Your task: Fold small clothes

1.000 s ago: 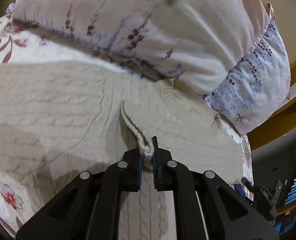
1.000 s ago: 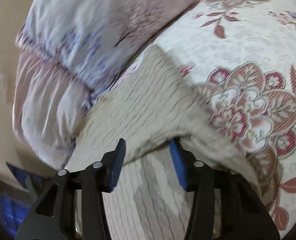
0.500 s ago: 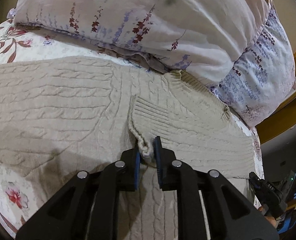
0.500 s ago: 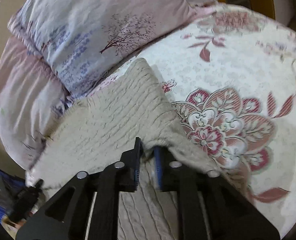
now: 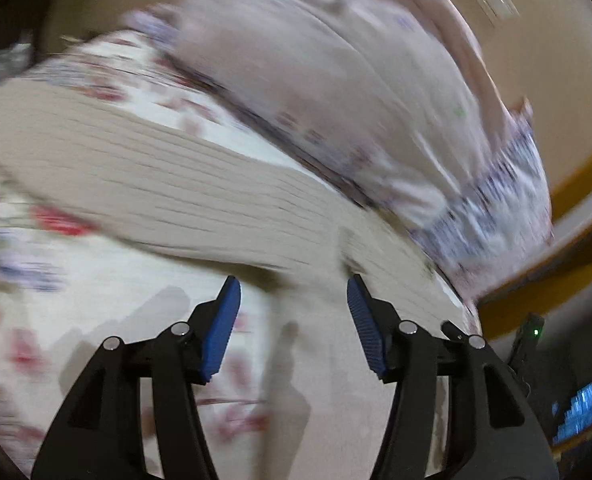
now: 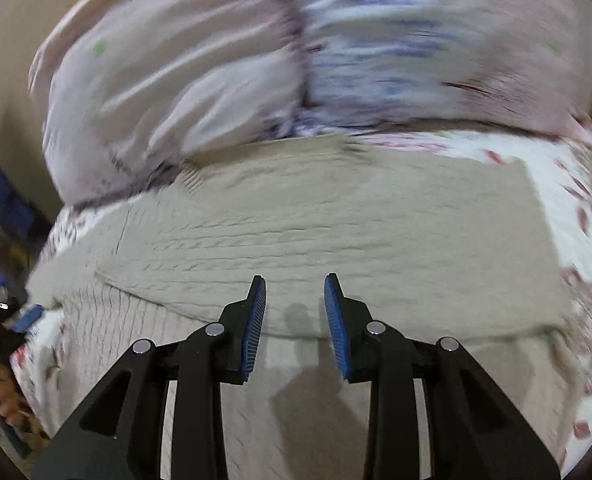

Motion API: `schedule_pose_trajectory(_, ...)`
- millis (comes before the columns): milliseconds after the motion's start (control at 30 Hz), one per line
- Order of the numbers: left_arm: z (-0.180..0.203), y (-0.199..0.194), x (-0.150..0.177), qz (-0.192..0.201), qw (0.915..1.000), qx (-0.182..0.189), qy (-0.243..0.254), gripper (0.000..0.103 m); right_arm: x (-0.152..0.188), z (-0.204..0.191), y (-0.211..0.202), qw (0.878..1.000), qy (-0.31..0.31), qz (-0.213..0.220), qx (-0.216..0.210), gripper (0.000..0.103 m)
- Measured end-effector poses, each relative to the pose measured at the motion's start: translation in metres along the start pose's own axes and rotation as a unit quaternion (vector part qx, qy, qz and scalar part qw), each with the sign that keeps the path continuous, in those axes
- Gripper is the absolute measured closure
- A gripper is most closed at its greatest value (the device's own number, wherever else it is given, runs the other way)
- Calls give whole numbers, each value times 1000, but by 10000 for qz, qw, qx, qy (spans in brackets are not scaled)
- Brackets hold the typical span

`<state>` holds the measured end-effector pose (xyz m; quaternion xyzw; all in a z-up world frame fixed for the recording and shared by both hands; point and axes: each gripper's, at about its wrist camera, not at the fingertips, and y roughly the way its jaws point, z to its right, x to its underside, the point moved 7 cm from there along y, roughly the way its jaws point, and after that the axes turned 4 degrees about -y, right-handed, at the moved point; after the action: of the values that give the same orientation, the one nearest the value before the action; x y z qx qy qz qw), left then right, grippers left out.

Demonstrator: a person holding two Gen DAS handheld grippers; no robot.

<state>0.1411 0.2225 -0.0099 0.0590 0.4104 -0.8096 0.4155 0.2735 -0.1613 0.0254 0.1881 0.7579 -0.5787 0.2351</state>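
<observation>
A beige cable-knit sweater [image 6: 336, 232] lies flat on a floral bedsheet, with a folded layer across its upper part. It also shows, motion-blurred, in the left wrist view [image 5: 183, 196]. My right gripper [image 6: 294, 292] is open and empty, just above the fold's near edge. My left gripper [image 5: 293, 292] is wide open and empty, above the sweater's edge and the sheet.
Two pale floral pillows [image 6: 255, 60] lie behind the sweater against the wall, also in the left wrist view [image 5: 356, 92]. The floral bedsheet [image 6: 576, 208] surrounds the sweater. A yellow wooden bed frame [image 5: 556, 280] runs at the right.
Both grippers have let go of the sweater and opened. They have pulled back and swung, and both views are now blurred. The sweater part they held now lies folded flat.
</observation>
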Motion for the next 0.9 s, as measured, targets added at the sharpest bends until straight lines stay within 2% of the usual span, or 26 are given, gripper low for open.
schedule_pose_trajectory(100, -46, -24, -13, 298, 9975, -355, -533, 48, 9, -15, 21, 9987, -357, -347, 109, 71)
schedule_pose_trajectory(167, -64, -30, -19, 432, 9951, -513, -724, 48, 13, -20, 24, 9983, -460, -253, 236, 68)
schedule_pose_trajectory(233, -80, -34, -27, 548, 9918, -650, -956, 48, 15, -20, 20, 9988, -376, -268, 157, 66)
schedule_pose_trajectory(267, -86, -34, -30, 568, 9903, -649, -1093, 48, 16, -18, 17, 9993, -194, -307, -30, 60)
schedule_pose_trajectory(333, -97, -31, -39, 603, 9863, -649, -1391, 48, 17, -14, 13, 9991, 45, -336, -238, 58)
schedule_pose_trajectory(433, -110, -26, -49, 682, 9804, -733, -1699, 48, 20, -13, 4, 9992, 102, -288, -272, 57)
schedule_pose_trajectory(600, -127, -26, -60, 855, 9713, -517, -2157, 54, 21, -10, -6, 9990, 176, -214, -361, 54)
schedule_pose_trajectory(700, -137, -27, -63, 923, 9635, -399, -2479, 64, 19, -8, -10, 9990, 198, -122, -373, 53)
schedule_pose_trajectory(800, -141, -26, -66, 888, 9621, -344, -2555, 77, 18, -3, -14, 9990, 222, -55, -383, 52)
schedule_pose_trajectory(867, -143, -27, -69, 914, 9623, -288, -2545, 95, 18, 0, -16, 9990, 229, -13, -380, 52)
schedule_pose_trajectory(900, -141, -28, -71, 946, 9631, -288, -2503, 94, 18, 2, -18, 9990, 236, 9, -384, 52)
